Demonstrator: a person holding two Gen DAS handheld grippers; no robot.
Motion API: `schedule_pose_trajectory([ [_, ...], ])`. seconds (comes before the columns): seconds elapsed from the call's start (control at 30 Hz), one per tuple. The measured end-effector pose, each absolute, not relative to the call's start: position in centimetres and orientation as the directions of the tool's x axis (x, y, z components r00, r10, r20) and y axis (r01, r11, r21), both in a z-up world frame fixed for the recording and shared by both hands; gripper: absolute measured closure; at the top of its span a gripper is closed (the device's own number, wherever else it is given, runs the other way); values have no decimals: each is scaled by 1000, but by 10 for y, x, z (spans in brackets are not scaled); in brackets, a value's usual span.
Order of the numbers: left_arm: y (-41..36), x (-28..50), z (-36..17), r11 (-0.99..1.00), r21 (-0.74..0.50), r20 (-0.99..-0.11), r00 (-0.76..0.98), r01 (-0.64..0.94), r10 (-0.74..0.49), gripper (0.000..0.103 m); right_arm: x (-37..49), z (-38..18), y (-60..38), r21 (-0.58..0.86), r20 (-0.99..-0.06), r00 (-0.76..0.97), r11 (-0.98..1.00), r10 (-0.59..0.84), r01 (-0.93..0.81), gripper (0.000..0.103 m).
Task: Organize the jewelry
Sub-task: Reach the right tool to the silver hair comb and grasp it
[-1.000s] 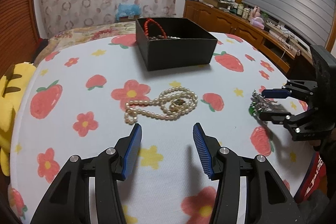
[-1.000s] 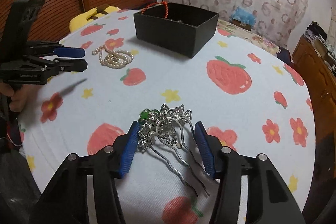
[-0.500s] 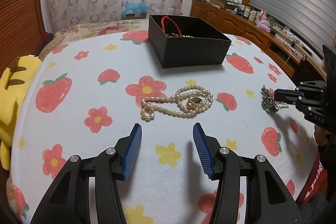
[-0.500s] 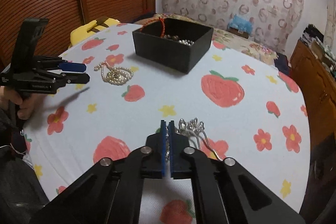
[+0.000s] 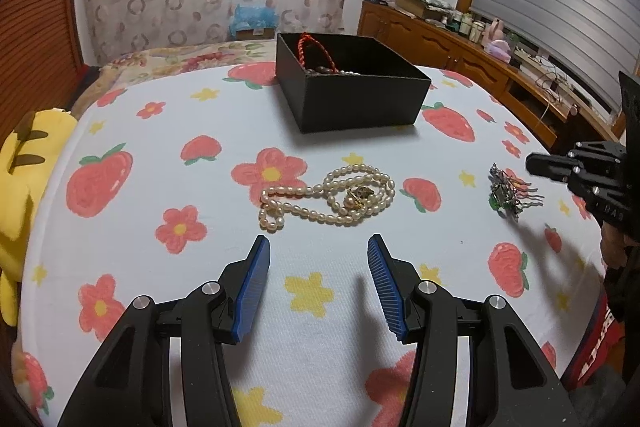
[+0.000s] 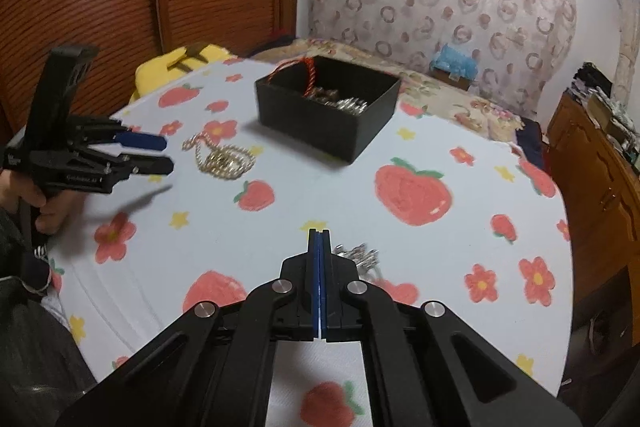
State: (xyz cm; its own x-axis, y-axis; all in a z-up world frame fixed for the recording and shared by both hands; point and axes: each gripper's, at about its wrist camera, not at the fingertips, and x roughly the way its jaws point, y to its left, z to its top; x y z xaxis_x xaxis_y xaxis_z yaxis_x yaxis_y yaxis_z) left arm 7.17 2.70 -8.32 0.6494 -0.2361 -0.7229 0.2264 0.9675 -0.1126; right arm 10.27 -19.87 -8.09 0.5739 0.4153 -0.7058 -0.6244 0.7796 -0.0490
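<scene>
Pearl necklace [image 5: 332,195] lies coiled in loose loops on a strawberry-and-flower tablecloth [image 5: 132,115], a gold-coloured clasp or bead resting among its strands. It sits just ahead of the left gripper [image 5: 318,241], whose blue-padded fingers [image 5: 256,279] stand wide apart above the cloth, holding nothing.

Beyond the necklace, toward the far side of the table, stands an open black box [image 5: 360,103]. A red braided cord [image 5: 312,47] arches over its rim, and pale beads and metal pieces can be seen inside from the right wrist view.

To the right, well apart from the necklace, a silver hair comb [image 5: 508,191] with a green stone and long curved tines lies beside the tip of the right gripper [image 5: 534,163]. Seen from its own camera, the right gripper [image 6: 319,233] has its fingers pressed flush together, blue pads meeting. The comb [image 6: 360,255] shows just to the right of those fingers. Whether any part of it is pinched between them cannot be made out.

From that same side, the left gripper [image 6: 166,155] is held in a bare hand [image 6: 44,203] near the table's left edge, with the necklace [image 6: 222,159] between it and the box [image 6: 320,131].

A yellow plush toy [image 5: 20,155] sits off the table's left edge, and a wooden sideboard [image 5: 440,47] cluttered with small items runs under the shuttered window.
</scene>
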Motion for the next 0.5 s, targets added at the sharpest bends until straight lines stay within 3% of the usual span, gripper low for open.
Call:
schedule_pose_trajectory([
  [0.13,24,71,-82,966,-111,-723,649,232,-239,54,98,-92,-182,-84,-733,549,747,402,-659,89],
  [0.2,24,70,-82,966,-111,-722,649,234,-240,54,98,-96,-176,-98,-746,539,735,391,-670,77],
  [0.5,24,70,-82,966,-112,-722,649,233,-240,54,98,-112,-167,-234,-798,544,697,261,-678,79],
])
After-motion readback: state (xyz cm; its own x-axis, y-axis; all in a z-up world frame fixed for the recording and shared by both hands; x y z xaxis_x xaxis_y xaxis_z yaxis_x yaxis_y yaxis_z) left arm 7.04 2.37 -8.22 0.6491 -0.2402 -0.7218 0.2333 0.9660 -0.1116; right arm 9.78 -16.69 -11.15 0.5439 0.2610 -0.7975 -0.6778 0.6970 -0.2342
